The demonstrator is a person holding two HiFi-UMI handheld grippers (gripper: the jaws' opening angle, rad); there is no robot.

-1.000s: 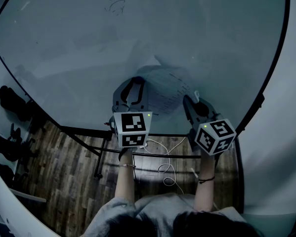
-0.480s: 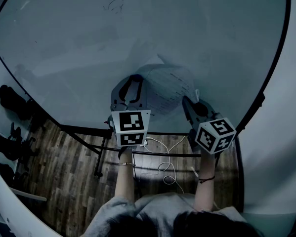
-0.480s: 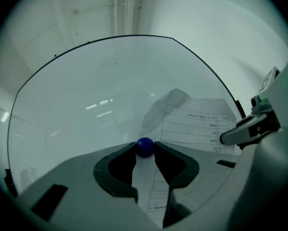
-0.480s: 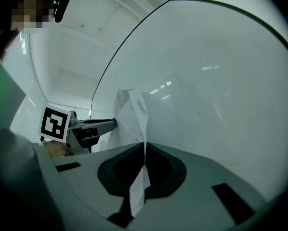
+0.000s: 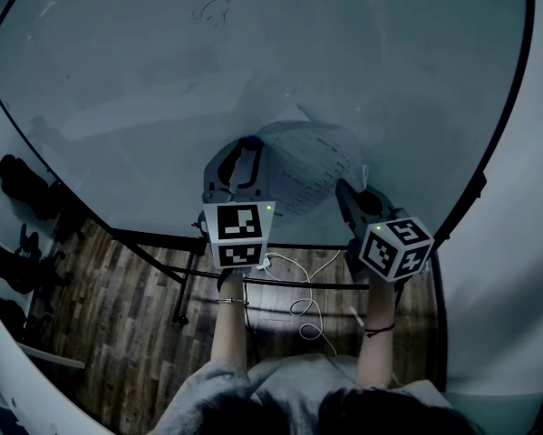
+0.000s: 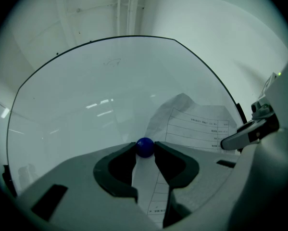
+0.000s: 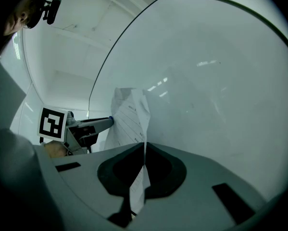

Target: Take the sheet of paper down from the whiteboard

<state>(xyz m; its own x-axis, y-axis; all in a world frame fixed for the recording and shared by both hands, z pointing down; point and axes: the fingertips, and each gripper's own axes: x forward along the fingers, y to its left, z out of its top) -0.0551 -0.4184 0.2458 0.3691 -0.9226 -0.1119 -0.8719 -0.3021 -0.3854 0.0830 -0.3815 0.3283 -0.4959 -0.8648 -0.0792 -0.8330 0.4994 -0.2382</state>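
In the head view, the sheet of paper (image 5: 312, 166) at centre frame now bows away from the whiteboard (image 5: 253, 62) in a rounder, fuller arch than a second ago. The right gripper (image 5: 344, 188), at lower right, has shifted slightly lower in the frame. Its jaws, a touch apart before, have finished closing and now pinch the sheet's edge.

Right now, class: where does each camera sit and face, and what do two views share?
Head view: head-mounted, facing down at the whiteboard; forearms, left tool, right tool show.
Left gripper view: on the left tool, facing its gripped blue magnet; right tool shows.
Right gripper view: on the right tool, facing its gripped sheet of paper; left tool shows.
All share the sheet.
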